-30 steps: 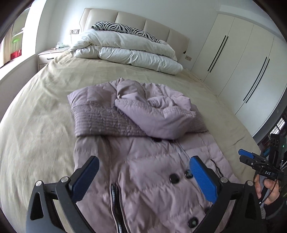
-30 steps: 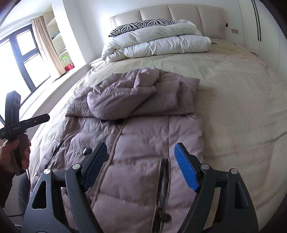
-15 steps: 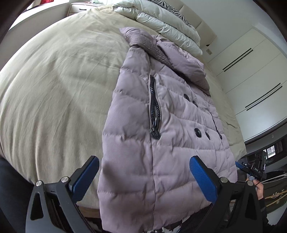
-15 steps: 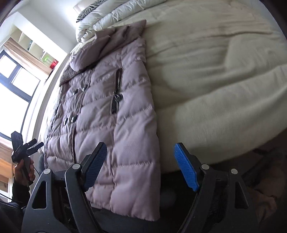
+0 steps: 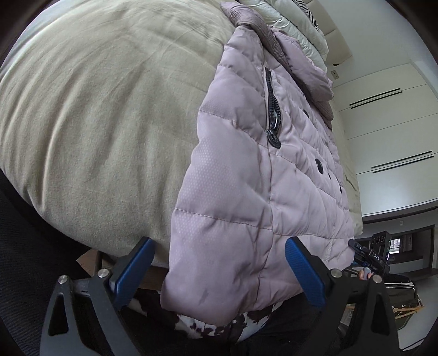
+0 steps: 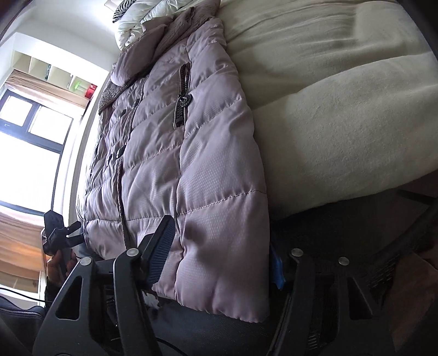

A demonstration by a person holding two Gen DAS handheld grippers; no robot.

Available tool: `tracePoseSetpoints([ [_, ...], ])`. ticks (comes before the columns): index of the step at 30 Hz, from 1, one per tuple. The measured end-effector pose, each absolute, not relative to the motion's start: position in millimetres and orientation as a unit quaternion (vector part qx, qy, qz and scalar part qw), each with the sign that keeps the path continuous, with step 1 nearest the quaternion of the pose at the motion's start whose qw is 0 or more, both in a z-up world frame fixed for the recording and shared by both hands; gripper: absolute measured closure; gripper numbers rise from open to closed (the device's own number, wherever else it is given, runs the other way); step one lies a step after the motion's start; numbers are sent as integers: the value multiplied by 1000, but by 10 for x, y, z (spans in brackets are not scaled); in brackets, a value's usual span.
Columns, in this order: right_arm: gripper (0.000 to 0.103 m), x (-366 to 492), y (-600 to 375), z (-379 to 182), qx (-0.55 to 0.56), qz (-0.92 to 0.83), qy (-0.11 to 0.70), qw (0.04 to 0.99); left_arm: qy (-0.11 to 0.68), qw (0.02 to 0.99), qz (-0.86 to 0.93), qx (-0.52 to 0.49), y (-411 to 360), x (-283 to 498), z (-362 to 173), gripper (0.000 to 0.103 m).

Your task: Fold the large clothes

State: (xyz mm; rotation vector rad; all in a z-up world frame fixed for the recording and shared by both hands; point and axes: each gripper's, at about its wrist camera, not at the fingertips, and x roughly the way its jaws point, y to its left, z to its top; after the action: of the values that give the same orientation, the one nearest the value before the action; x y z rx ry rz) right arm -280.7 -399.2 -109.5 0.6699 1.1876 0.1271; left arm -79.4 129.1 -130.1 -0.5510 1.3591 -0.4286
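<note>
Your jacket [image 5: 260,169] lies lengthwise on the bed [image 5: 104,109], its hem hanging over the near edge and its collar toward the folded duvet [image 5: 295,24] by the headboard. Your left gripper [image 5: 219,271] straddles one hem corner, your right gripper [image 6: 221,257] the other. The wardrobe [image 5: 388,131] stands beyond the bed's far side.

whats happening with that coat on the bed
A person with a gripper in each hand is at the hem of a lilac puffer coat spread on the bed. Both sets of jaws have just been closing, one over each bottom corner: left gripper, right gripper. No fold made yet.
</note>
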Motion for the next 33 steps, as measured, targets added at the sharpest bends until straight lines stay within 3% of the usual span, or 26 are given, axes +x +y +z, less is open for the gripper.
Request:
tracePoseSetpoints([
  [5,70,-2830,-4000,-1140,318,54,550,771,612,714,-211,-266,1258,-740,-1328,35],
  [10,87,-2904,-3975,-1104,309,52,539,782,600,723,-231,-251,1176,-787,-1239,73],
  [12,91,-2907,-3909,-1072,296,47,535,790,594,730,-237,-241,1133,-820,-1190,88],
  [14,94,-2930,-3881,-1028,287,44,531,796,591,739,-241,-218,1074,-849,-1133,93],
  [27,97,-3200,-3832,-771,277,57,538,794,619,718,-261,-185,1234,-1139,-891,95],
  [33,97,-3299,-3865,-494,325,90,501,798,584,704,-307,-263,1414,-1089,-672,96],
])
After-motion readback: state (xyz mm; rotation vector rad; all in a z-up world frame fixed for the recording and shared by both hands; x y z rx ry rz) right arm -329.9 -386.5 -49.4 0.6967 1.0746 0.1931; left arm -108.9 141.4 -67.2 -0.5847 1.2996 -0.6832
